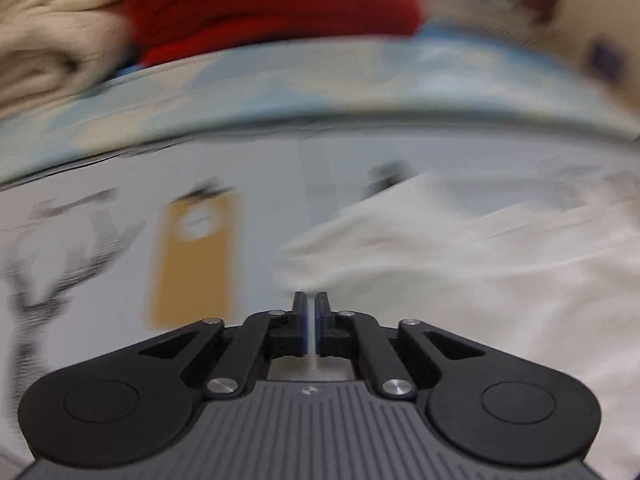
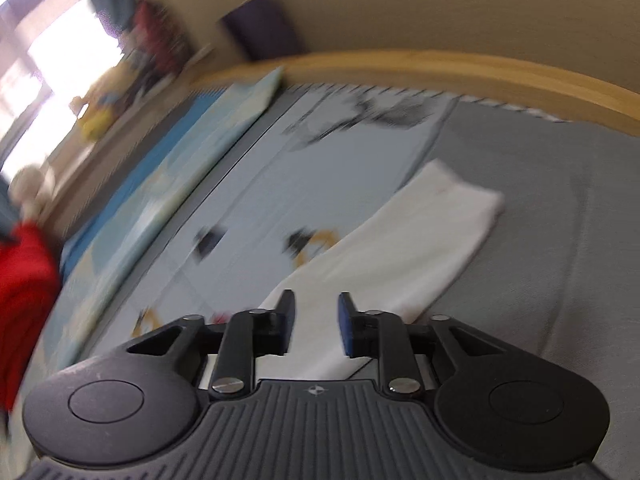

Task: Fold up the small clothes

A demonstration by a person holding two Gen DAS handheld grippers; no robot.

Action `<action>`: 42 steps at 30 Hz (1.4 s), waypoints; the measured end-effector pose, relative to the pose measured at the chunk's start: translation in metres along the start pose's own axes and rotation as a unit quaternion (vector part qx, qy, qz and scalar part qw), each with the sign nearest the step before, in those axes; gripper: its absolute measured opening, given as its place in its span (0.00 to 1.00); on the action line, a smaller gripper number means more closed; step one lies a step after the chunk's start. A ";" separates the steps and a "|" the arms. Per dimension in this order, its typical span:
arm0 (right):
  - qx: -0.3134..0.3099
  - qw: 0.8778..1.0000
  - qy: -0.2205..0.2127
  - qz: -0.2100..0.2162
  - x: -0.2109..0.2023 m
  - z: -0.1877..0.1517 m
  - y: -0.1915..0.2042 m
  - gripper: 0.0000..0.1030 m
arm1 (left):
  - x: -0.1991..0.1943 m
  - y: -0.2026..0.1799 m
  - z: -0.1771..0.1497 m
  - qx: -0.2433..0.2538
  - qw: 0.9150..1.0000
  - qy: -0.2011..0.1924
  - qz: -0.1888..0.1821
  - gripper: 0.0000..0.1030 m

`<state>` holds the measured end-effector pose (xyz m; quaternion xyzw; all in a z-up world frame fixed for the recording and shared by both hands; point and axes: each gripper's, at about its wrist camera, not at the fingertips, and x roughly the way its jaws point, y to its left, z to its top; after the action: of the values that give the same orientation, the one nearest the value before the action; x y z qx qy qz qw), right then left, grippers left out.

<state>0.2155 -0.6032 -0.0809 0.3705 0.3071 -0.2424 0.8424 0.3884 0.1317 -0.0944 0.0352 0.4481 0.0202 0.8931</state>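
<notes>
A small white garment (image 1: 460,264) lies on a pale printed bed sheet (image 1: 260,184). In the left wrist view it spreads right of and ahead of my left gripper (image 1: 311,300), whose jaws are almost closed with only a thin gap; nothing shows held between them. In the right wrist view the white garment (image 2: 404,248) lies as a long folded strip running ahead and to the right. My right gripper (image 2: 314,304) is open just above its near end, not holding it. Both views are motion-blurred.
A red knit garment (image 1: 272,4) and a beige knit one (image 1: 52,36) are piled at the back left. A light blue pad (image 2: 160,184) runs along the bed's left side. A wooden bed rail (image 2: 460,72) borders the far edge. A grey blanket (image 2: 560,220) covers the right.
</notes>
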 end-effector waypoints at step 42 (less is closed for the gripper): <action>0.235 0.970 -0.059 -0.038 0.083 0.011 -0.141 0.22 | -0.211 0.002 -0.034 -0.025 0.991 -0.120 -0.056 0.04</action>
<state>0.1867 -0.7127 -0.1998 0.5306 0.2050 -0.3614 0.7388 0.2352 0.1210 0.0542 -0.0098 0.3381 -0.0231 0.9408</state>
